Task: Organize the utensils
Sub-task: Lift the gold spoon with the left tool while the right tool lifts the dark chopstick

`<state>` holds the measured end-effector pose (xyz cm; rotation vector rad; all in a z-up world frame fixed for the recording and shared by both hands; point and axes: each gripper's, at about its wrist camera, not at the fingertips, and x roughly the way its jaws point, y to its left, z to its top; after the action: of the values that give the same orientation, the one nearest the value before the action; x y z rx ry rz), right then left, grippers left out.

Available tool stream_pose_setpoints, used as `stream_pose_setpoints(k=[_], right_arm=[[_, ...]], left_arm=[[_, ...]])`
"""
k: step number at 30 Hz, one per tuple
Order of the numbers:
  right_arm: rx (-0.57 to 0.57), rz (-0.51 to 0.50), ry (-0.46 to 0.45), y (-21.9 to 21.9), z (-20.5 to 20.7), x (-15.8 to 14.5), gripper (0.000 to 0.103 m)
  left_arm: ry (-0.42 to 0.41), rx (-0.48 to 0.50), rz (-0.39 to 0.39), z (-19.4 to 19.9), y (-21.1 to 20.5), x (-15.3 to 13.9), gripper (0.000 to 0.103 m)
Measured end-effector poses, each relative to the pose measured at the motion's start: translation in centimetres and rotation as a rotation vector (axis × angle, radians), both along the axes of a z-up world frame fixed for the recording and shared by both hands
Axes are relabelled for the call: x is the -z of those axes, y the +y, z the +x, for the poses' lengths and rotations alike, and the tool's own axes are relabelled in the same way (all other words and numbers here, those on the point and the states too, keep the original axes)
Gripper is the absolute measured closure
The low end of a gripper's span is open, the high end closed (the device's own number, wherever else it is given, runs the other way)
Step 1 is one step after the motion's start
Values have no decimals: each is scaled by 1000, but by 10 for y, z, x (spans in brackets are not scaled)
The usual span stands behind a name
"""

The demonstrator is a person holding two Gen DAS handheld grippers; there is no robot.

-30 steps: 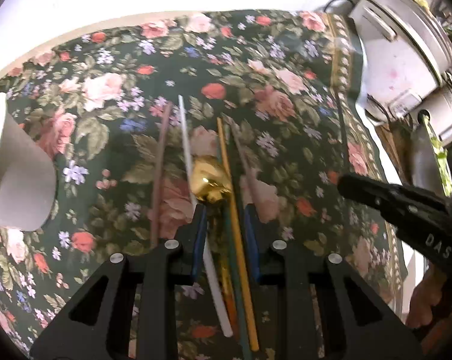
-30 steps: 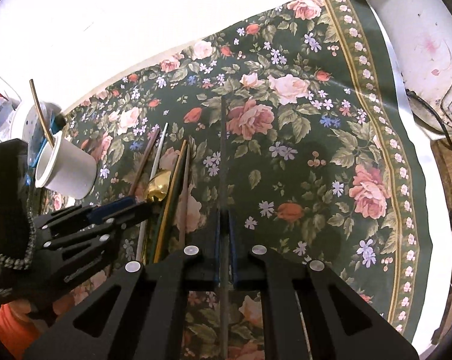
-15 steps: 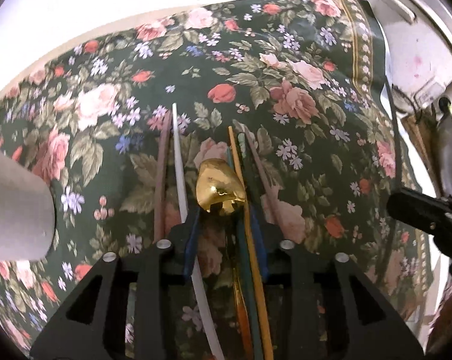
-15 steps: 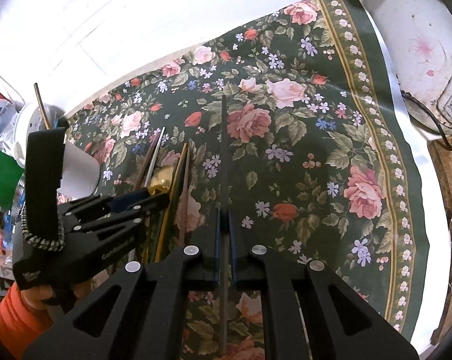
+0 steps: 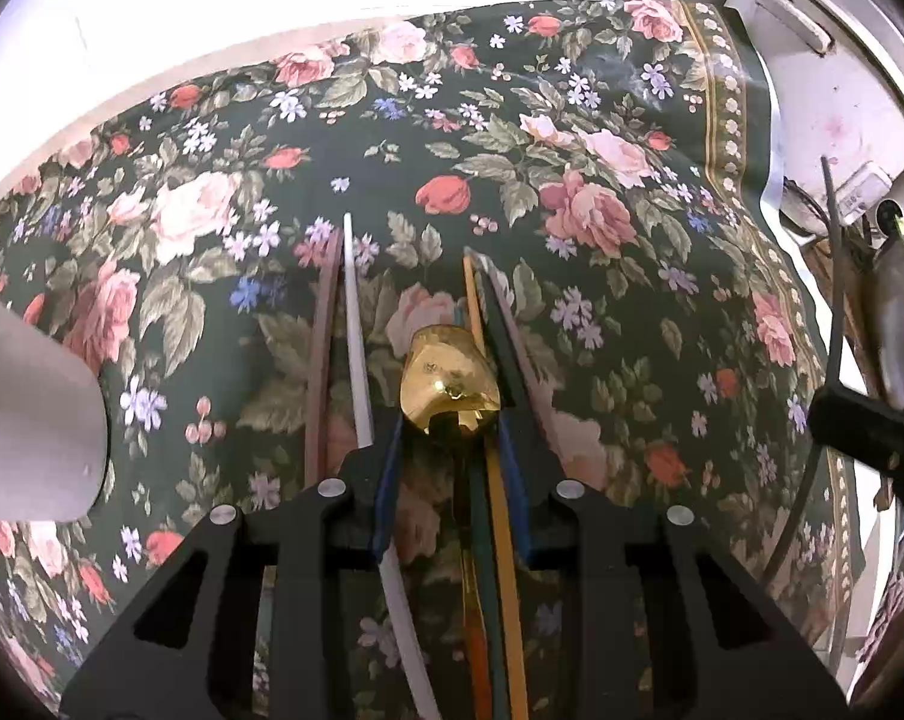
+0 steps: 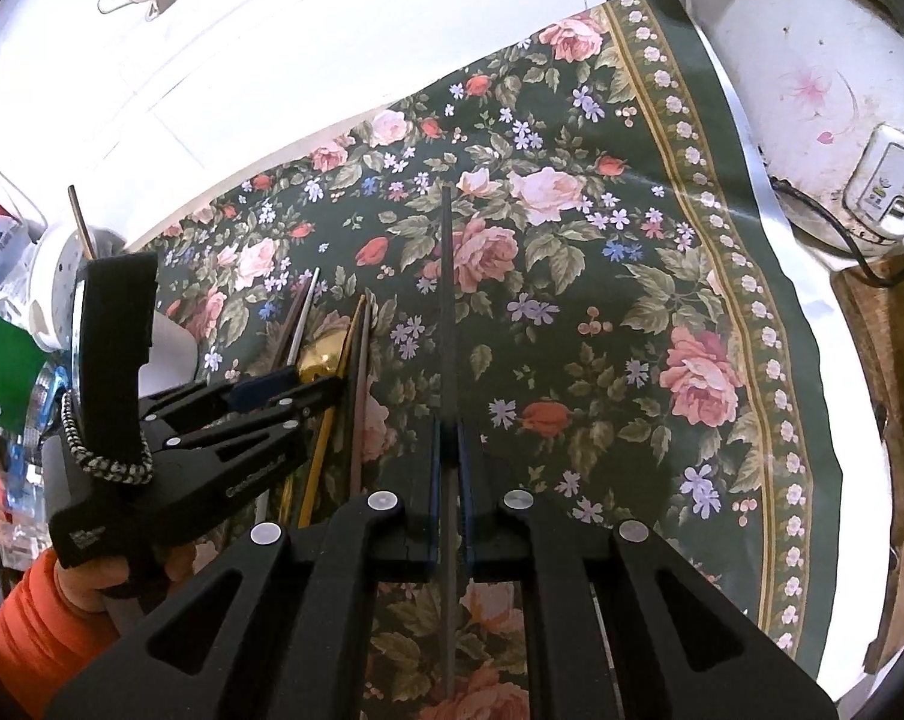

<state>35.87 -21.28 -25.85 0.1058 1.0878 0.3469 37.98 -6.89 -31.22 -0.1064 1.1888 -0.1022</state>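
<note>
Floral cloth, gold spoon between left tongs, seemingly ungripped

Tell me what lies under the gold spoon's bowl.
The gold spoon lies on the floral cloth, its bowl flanked by a green stick and an orange stick. Anything directly under the bowl is covered.

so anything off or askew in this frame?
Mostly tidy: the loose chopsticks lie roughly parallel on the floral cloth. One oddity: the left tongs straddle the gold spoon and two chopsticks alongside it, so a grab may take several. The right tongs pinch a dark chopstick.
</note>
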Motion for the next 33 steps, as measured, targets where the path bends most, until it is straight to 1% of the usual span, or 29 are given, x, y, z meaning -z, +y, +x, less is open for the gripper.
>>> stream_pose_setpoints(k=[3, 6, 11, 14, 18, 21, 26, 29, 30, 31, 33], right_arm=[[4, 0, -13, 0, -4, -5, 98], [8, -2, -29, 2, -7, -11, 98], [20, -14, -71, 3, -15, -25, 98], [29, -12, -93, 2, -21, -35, 98], [37, -16, -119, 4, -26, -46, 98], [44, -17, -133, 8, -31, -52, 98], [52, 5, -134, 13, -38, -58, 98], [50, 4, -153, 17, -42, -65, 98], [49, 4, -164, 19, -43, -69, 98], [48, 5, -171, 20, -45, -72, 98], [47, 12, -185, 24, -48, -78, 98]], left_arm=[[-6, 10, 3, -10, 2, -4, 73], [-34, 8, -12, -23, 6, -15, 73], [-103, -15, -69, -46, 18, -45, 73], [-153, -24, -85, -61, 21, -65, 73], [-214, -32, -83, -78, 25, -87, 73], [-271, -30, -42, -90, 25, -101, 73], [-311, -32, -44, -101, 29, -117, 73], [-341, -41, -43, -104, 34, -129, 73], [-352, -44, -41, -106, 36, -133, 80], [-354, -37, -44, -106, 37, -137, 103], [-359, -36, -50, -106, 40, -144, 103]])
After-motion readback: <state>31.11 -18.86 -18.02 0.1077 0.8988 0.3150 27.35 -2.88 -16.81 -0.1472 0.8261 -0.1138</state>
